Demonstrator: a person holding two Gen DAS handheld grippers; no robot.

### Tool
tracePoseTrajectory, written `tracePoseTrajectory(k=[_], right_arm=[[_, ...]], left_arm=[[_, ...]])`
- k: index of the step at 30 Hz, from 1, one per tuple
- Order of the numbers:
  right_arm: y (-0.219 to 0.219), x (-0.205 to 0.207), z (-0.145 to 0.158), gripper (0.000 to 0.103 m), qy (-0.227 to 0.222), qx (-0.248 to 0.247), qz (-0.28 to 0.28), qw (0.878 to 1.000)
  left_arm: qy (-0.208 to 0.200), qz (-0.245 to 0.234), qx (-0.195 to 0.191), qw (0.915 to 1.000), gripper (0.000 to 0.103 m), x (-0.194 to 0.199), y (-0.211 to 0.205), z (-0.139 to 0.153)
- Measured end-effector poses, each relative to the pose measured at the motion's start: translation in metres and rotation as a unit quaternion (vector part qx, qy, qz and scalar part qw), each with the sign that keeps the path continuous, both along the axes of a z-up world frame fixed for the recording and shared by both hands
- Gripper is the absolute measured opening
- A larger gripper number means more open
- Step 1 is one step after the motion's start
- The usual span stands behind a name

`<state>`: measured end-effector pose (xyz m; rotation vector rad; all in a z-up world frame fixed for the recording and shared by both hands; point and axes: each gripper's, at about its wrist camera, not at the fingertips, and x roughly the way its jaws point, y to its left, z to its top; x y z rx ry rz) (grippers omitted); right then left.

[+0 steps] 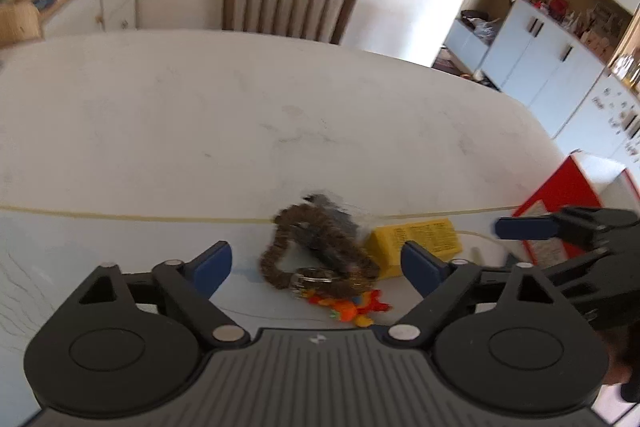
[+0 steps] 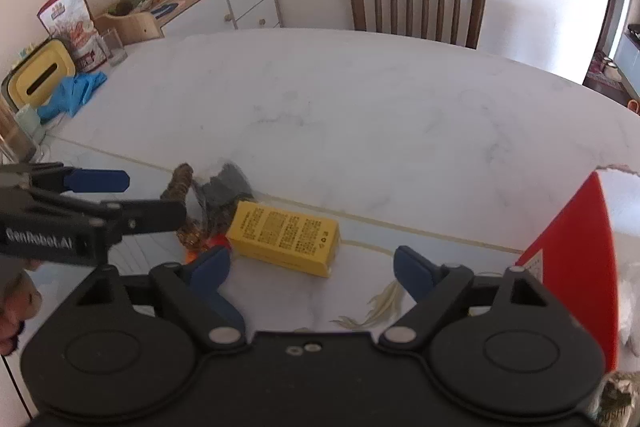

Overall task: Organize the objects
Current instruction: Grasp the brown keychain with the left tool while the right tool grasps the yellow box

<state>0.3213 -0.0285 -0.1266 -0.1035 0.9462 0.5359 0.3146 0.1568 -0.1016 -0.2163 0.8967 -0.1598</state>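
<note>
The left claw point(image 1: 316, 263) stands wide over the white counter point(image 1: 200, 131), its blue pads point(image 1: 212, 265) apart with nothing pressed between them. Just ahead of it, in line with the gap, lies a fuzzy brown loop point(image 1: 316, 255) tangled over a dark object inside a clear wrapper (blurred, so its make cannot be told), with a metal ring and a small orange and red toy point(image 1: 352, 307) at the near side, closest to the claw. Ahead of the left claw's right pad sits the yellow box point(image 1: 416, 241), touching the brown tangle on one side.

The right claw point(image 2: 312, 267) is also spread wide and grips nothing. The yellow box point(image 2: 284, 241) lies flat just ahead of its left pad point(image 2: 210, 267), printed side up. Beyond that box, further left, the brown loop point(image 2: 180, 183) and wrapper are partly hidden by the left claw's finger. A pale feathery scrap point(image 2: 376, 307) lies on the counter between the right claw's pads. To the right of this claw stands a red box point(image 2: 580, 259).
</note>
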Motion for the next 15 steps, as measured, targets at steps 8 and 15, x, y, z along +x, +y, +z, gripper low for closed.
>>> tracePoseTrajectory(k=[8,15], right_arm=[[0.022,0.005,-0.008,0.081,-0.027,-0.026,0.054,0.998],[0.031,0.012,-0.019,0.070,-0.022,-0.038,0.079,0.996]], left_arm=[[0.052,0.005,-0.033,0.9981,0.060,0.017,-0.012,-0.009],[0.058,-0.002,-0.018,0.9981,0.038,0.022,-0.017,-0.012]])
